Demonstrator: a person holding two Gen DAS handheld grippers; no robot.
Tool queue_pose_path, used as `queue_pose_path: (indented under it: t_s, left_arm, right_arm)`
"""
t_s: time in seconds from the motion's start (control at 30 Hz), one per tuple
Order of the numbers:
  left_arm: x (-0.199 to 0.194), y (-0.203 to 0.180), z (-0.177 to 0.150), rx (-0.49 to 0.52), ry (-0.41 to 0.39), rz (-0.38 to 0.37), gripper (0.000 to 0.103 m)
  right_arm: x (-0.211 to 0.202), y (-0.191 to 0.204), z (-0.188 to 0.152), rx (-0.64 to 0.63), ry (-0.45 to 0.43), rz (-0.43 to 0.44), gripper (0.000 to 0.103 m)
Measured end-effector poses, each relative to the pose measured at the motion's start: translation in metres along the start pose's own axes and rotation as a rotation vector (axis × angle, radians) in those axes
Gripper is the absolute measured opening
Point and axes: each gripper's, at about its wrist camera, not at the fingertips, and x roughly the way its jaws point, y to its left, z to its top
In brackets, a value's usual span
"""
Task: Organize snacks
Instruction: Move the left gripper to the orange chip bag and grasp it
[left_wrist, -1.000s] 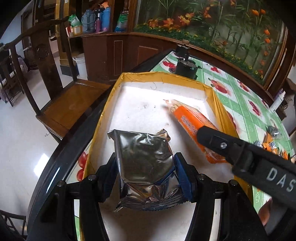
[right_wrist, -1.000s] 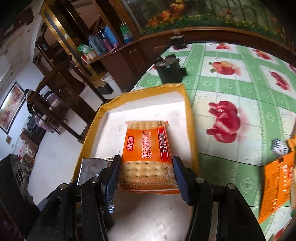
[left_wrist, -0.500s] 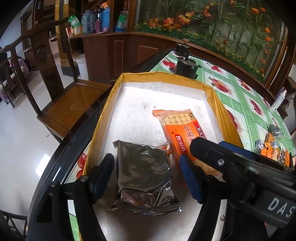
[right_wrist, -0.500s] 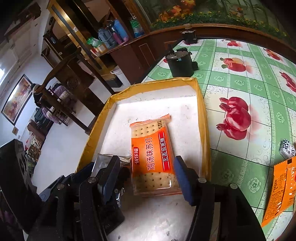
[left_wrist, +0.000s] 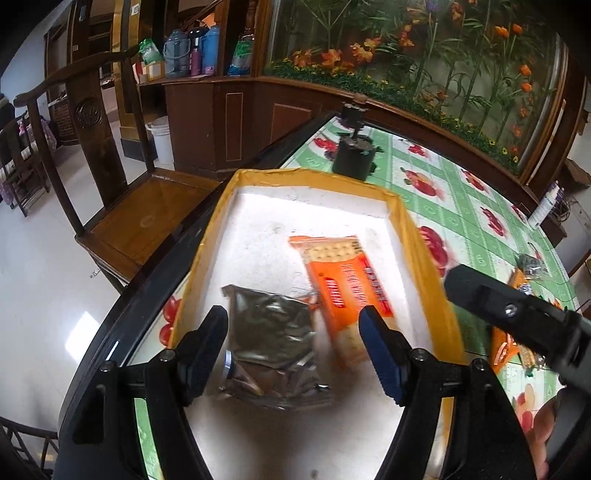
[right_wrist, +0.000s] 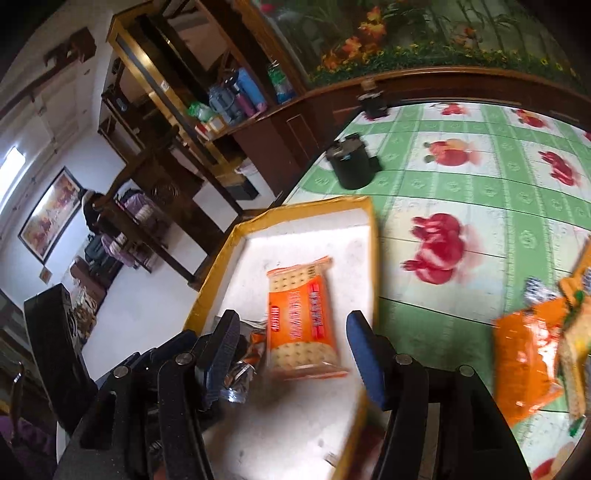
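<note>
A silver foil snack pouch (left_wrist: 271, 334) and an orange cracker pack (left_wrist: 341, 286) lie side by side in a yellow-rimmed white tray (left_wrist: 210, 236). My left gripper (left_wrist: 295, 343) is open and empty, above the pouch. My right gripper (right_wrist: 291, 350) is open and empty, above the near end of the cracker pack (right_wrist: 301, 323); its body shows in the left wrist view (left_wrist: 517, 317). The tray (right_wrist: 371, 266) and a corner of the pouch (right_wrist: 236, 376) show in the right wrist view.
More orange snack packs (right_wrist: 532, 362) and small wrapped sweets (right_wrist: 535, 290) lie on the green fruit-print tablecloth (right_wrist: 480, 177) right of the tray. A black pot (left_wrist: 352, 157) stands beyond the tray. A wooden chair (left_wrist: 122, 199) stands left of the table edge.
Both grippers opened and let go of their packs, which now lie in the tray. Both grippers have pulled back and up, the right one swinging rightward.
</note>
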Motion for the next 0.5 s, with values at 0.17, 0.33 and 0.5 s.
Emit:
queue_pose_path:
  t_s: [0.17,0.33,0.5]
  left_arm:
    - [-0.013,-0.025,0.0,0.028,-0.007,-0.046,0.073]
    - [-0.019,-0.067,-0.007,0.107,-0.001,-0.089,0.073]
    - [-0.013,-0.116,-0.018,0.191,0.048,-0.152,0.073]
  right_arm:
    - [-0.048,-0.046,0.0,0.087,-0.066,-0.01,0.065]
    - [-0.106,-0.103,-0.009,0.168,-0.169,-0.081,0.065]
    - [-0.143,-0.158,-0.023,0.289,-0.219,-0.162,0.065]
